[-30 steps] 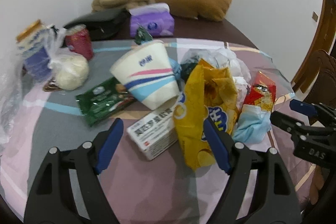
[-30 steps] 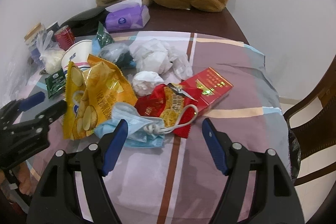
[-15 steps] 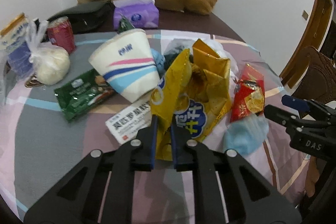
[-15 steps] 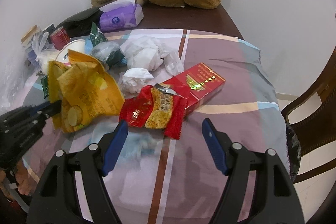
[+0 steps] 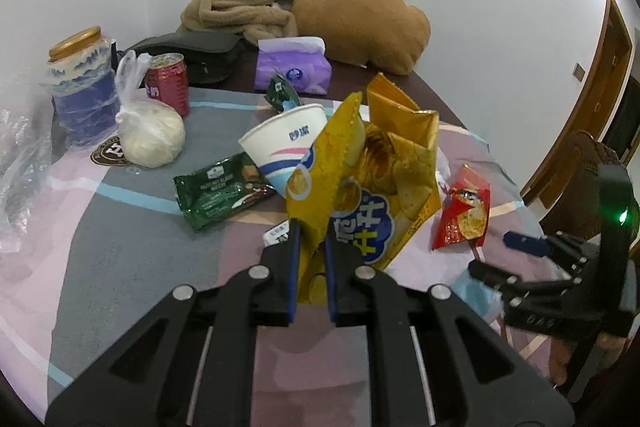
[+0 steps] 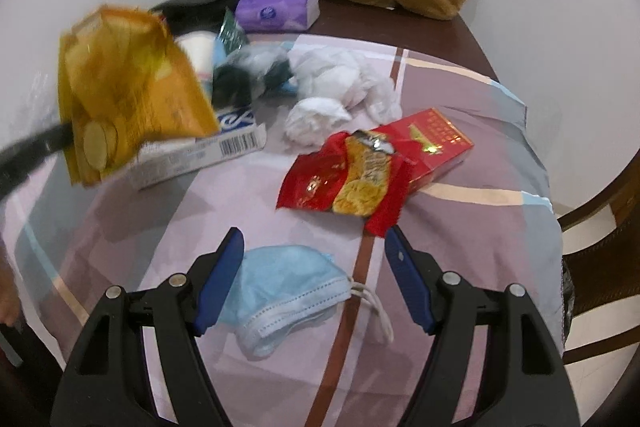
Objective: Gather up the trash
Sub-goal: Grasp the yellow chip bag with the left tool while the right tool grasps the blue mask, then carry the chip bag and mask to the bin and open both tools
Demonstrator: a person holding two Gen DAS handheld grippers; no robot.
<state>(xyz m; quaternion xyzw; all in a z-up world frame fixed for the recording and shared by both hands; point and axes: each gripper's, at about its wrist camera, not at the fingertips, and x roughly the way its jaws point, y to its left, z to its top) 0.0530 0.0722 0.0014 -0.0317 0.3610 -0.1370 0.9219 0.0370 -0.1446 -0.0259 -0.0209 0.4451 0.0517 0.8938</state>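
My left gripper [image 5: 311,239] is shut on the lower edge of a yellow chip bag [image 5: 372,183] and holds it lifted above the table; the bag shows blurred in the right wrist view [image 6: 124,95]. My right gripper [image 6: 314,247] is open, its fingers straddling a blue face mask [image 6: 284,291] that lies on the cloth. It also shows at the right of the left wrist view [image 5: 516,255]. A red snack wrapper [image 6: 352,179] lies just beyond it, partly on a red carton [image 6: 432,139]. A white box [image 6: 200,155] lies under the lifted bag.
Crumpled white tissues [image 6: 336,87], a paper cup [image 5: 284,143], a green wrapper [image 5: 224,187], a red can [image 5: 168,83], a bagged bun [image 5: 152,135], a jar [image 5: 80,87] and a purple tissue pack [image 5: 294,73] crowd the table. A brown plush [image 5: 360,23] sits at the back. A wooden chair [image 6: 600,251] stands right.
My left gripper closed on the yellow chip bag and lifted it off the table, uncovering the white box. The blue mask slid nearer and now lies between my right gripper's open fingers.
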